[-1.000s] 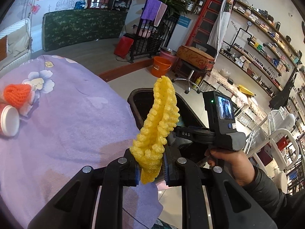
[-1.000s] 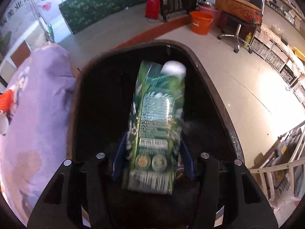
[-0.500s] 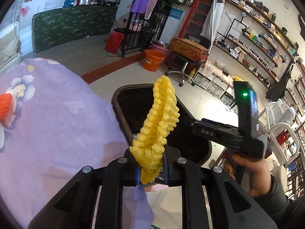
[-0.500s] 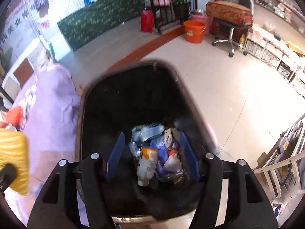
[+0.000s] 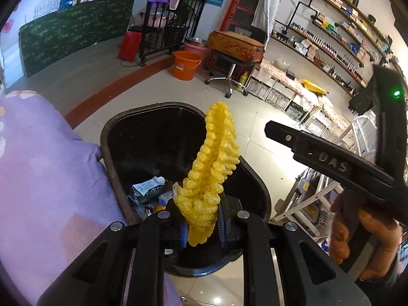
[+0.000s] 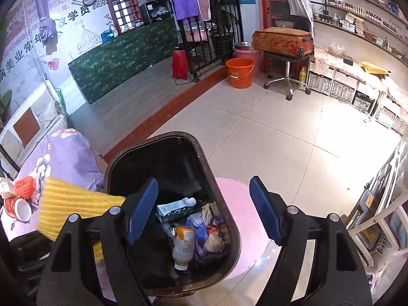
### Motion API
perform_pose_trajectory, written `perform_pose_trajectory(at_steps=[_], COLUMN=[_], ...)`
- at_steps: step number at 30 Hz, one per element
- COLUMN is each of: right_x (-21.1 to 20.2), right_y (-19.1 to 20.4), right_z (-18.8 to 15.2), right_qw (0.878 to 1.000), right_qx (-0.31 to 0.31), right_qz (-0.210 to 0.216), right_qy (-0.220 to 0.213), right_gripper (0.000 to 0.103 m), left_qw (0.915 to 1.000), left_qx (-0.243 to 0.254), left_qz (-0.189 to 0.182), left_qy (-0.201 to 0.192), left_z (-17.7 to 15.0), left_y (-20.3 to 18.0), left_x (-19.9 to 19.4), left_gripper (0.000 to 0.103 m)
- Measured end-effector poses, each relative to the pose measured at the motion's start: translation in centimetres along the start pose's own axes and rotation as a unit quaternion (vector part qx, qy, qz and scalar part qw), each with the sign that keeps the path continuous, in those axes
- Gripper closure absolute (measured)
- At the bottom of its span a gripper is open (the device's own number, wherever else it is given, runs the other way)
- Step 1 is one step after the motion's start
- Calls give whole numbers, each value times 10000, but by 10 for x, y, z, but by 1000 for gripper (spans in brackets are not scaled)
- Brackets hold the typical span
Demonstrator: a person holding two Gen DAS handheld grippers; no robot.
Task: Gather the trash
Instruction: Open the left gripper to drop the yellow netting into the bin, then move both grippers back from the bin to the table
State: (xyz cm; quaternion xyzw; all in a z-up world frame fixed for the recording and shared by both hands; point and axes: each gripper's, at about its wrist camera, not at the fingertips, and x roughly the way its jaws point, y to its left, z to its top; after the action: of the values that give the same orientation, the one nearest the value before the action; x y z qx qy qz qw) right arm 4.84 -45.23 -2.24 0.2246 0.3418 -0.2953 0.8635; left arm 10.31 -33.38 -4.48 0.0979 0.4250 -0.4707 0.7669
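Yellow foam net (image 5: 211, 176) is pinched at its lower end in my left claw (image 5: 201, 225), long axis standing up and away from the jaws. It hangs over the near rim of the black bin (image 5: 122, 127), whose opening lies just beyond and below. The purple-covered surface (image 5: 43, 168) is to the left. My right claw (image 6: 204, 209) is empty, jaws opening wide above the bin; the green carton (image 6: 176, 207) lies inside. I judge the left claw nearer the drop.

Both wrist views angled down from close above, sharing black trash bin (image 5: 119, 137) (image 6: 204, 153), tiled floor (image 6: 267, 132)
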Motion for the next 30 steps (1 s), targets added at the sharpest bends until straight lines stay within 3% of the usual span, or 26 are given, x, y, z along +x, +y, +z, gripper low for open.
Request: perform_pose_trajectory(at_steps=[6, 7, 10, 14, 30], right_x=[-6, -7, -9, -6, -3], right_y=[-7, -9, -12, -16, -3], right_z=[3, 4, 5, 5, 1], right_qw=[9999, 9999, 9998, 9997, 9999], right_qx=[66, 83, 99, 128, 38], right_qz=[-77, -90, -148, -180, -100], right_qy=[-73, -88, -112, -98, 0], right_gripper=[29, 29, 29, 29, 28], left_qw=[9997, 9996, 9998, 9998, 9997], left_qx=[12, 70, 105, 122, 80], left_qz=[-51, -70, -72, -163, -131], left_qy=[233, 260, 168, 36, -191], left_z=[1, 1, -1, -3, -16], left_y=[-1, -3, -6, -8, -5], left_x=[16, 16, 14, 9, -18], left_gripper=[81, 76, 41, 29, 25])
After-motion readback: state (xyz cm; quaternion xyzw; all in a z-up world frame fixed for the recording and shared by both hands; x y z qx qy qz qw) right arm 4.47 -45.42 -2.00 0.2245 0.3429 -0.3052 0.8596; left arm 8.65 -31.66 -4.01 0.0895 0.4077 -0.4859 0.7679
